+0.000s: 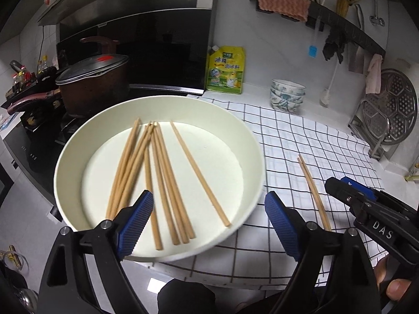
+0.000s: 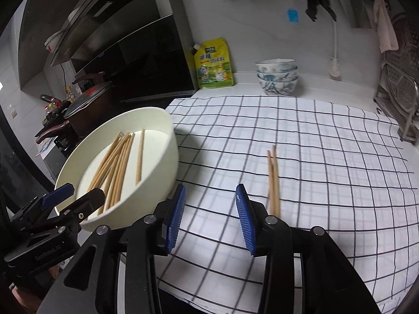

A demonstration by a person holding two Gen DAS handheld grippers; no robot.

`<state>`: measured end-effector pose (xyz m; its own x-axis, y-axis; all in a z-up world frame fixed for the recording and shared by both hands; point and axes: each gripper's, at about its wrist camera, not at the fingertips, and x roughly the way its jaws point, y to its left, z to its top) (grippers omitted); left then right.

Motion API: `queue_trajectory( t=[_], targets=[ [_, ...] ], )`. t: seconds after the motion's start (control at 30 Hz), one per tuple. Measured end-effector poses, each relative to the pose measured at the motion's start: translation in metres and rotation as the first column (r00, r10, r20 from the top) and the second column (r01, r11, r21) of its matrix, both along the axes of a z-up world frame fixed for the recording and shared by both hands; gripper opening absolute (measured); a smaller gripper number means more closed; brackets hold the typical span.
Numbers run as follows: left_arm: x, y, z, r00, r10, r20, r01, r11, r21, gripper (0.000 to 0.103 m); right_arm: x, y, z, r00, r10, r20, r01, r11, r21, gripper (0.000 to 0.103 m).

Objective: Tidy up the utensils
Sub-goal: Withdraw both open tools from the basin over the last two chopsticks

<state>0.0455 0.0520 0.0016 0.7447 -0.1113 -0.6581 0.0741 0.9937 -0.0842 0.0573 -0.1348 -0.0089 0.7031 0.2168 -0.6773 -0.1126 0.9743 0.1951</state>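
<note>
— What is seen closest to the lens?

— The left gripper (image 1: 209, 217), its blue ribbed pads spread wide with nothing clamped between them. Its left pad is held over the near part of the cream basin (image 1: 258, 157); its right pad is held over the checked cloth (image 1: 301, 130) just outside the rim.

— And the right gripper?

— The right gripper (image 2: 210, 218) is seen with its jaws parted, though more narrowly, and nothing is gripped; only checked cloth is visible in the gap.

— Where are the utensils found?

— A loose bundle of wooden chopsticks (image 1: 157, 180) is laid on the flat bottom of the basin, most of them fanned together, one lying apart toward the right side. A separate pair of chopsticks (image 2: 273, 180) is laid on the cloth, well apart from the basin — just beside the right finger of the right gripper, outside the jaws. Whether it is touched by that finger cannot be told, as the pair is blurred.

— What is placed beyond?

— Stacked patterned bowls (image 1: 287, 94) and a yellow pouch (image 1: 226, 70) are set against the back wall; a lidded pot (image 1: 94, 83) is set on the stove at the left, and a metal rack (image 1: 387, 120) is stood at the right.
</note>
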Motion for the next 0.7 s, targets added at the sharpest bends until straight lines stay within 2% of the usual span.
queue_trajectory(
  t=[0.43, 0.7],
  targets=[
    [-0.007, -0.048, -0.007, 0.999, -0.052, -0.003, 0.052, 0.999, -0.01, 0.086, -0.016, -0.055, -0.016, 0.997, -0.066, -0.036, 0.066, 0.998, -0.006, 0.038],
    [-0.013, -0.07, -0.016, 0.997, -0.081, -0.015, 0.081, 0.997, 0.003, 0.087, -0.018, -0.073, -0.03, 0.994, -0.092, -0.063, 0.092, 0.996, 0.005, 0.038]
  ],
)
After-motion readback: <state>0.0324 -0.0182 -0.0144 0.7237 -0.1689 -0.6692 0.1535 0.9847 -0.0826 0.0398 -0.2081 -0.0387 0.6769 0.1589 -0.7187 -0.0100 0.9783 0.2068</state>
